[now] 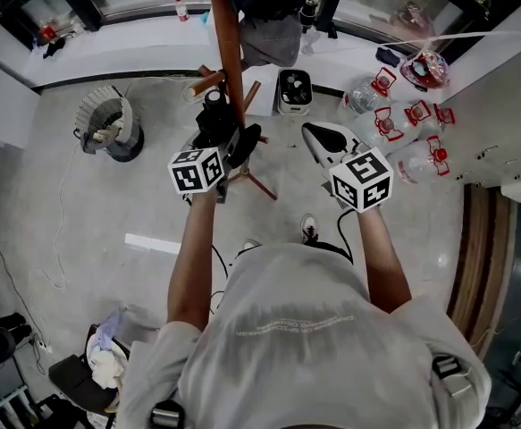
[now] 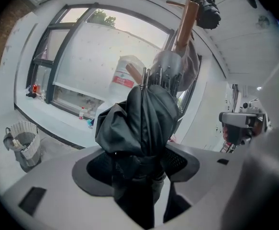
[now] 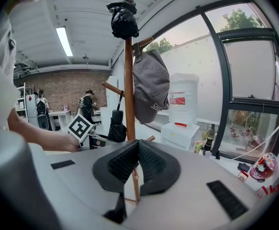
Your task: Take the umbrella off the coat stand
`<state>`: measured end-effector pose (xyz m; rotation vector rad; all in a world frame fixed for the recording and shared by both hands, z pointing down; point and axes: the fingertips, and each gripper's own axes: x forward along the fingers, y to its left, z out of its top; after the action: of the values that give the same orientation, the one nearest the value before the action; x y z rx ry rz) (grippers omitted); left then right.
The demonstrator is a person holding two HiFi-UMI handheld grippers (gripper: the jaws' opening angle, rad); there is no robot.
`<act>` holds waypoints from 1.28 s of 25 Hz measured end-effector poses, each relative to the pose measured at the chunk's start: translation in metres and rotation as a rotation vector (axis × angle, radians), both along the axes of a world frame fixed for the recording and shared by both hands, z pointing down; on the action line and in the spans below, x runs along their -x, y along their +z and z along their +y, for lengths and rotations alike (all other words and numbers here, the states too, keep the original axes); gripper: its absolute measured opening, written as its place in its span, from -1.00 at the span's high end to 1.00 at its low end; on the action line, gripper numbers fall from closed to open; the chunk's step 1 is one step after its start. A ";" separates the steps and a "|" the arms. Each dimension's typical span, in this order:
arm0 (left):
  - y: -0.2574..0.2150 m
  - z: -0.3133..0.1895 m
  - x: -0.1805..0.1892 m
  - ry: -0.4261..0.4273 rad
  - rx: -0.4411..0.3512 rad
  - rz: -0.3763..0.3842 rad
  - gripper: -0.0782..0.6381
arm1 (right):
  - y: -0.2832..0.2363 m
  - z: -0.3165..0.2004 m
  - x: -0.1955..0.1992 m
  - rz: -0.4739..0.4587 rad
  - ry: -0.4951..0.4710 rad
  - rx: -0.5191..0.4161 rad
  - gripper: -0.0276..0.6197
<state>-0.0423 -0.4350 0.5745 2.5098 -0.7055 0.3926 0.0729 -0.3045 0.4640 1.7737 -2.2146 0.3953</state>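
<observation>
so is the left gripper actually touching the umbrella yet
Touching. The left gripper view shows the folded black umbrella filling the gap of the left gripper, with both pads against its fabric.

A mesh wastebasket (image 1: pixel 108 125) stands on the grey floor (image 1: pixel 135 217) at far left. Clear water jugs (image 1: pixel 394 123) with red handles lie clustered at far right, and a white box (image 1: pixel 294 92) sits just left of them. A grey cap (image 3: pixel 150 87) hangs high up. Beyond it a water dispenser (image 3: pixel 183 111) stands by the window (image 3: pixel 254 71). Two people (image 3: pixel 87 105) stand far off before a brick wall (image 3: pixel 62 86), under a strip light (image 3: pixel 63 41).
</observation>
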 end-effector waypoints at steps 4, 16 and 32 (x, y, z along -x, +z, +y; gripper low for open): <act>-0.008 0.006 0.005 -0.017 -0.001 -0.026 -0.03 | -0.010 0.002 -0.005 -0.012 -0.027 -0.026 0.84; -0.052 0.017 0.026 -0.155 -0.027 0.018 -0.01 | -0.024 -0.013 -0.019 -0.062 -0.131 -0.084 0.84; -0.098 0.039 0.074 -0.328 -0.120 -0.005 -0.01 | -0.047 -0.048 0.002 -0.078 -0.323 -0.151 0.84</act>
<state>-0.1166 -0.3956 0.4769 2.4417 -1.1512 0.2436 0.0711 -0.3523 0.4174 1.4491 -2.5907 0.2345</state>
